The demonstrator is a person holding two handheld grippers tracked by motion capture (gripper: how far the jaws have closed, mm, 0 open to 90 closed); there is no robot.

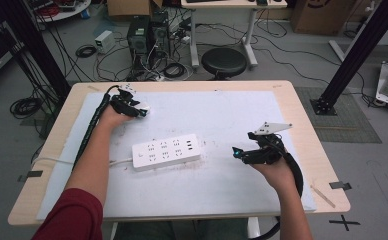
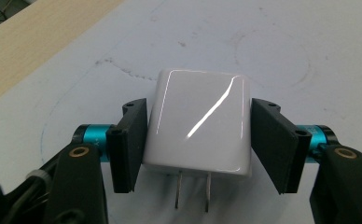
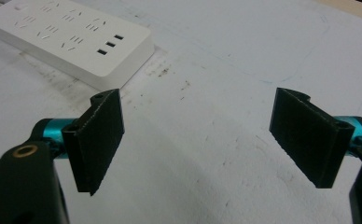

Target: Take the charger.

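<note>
A glossy white charger plug (image 2: 198,126) sits between the jaws of my left gripper (image 2: 200,106), its two metal prongs pointing back toward the camera. Both black pads press its sides just above the white mat. In the high view the left gripper (image 1: 141,111) is at the mat's far left with the charger (image 1: 145,108) at its tip. A white power strip (image 1: 166,151) lies mid-mat, its sockets facing up. My right gripper (image 1: 237,152) hovers to the right of it, open with nothing between its jaws. In the right gripper view (image 3: 198,98) the power strip (image 3: 72,37) lies at the upper left.
A white mat (image 1: 222,110) covers most of the wooden table (image 1: 304,120). The strip's cord (image 1: 117,162) runs off to the left edge. Beyond the table stand a black stool (image 1: 224,62), computer cases and loose cables on the floor.
</note>
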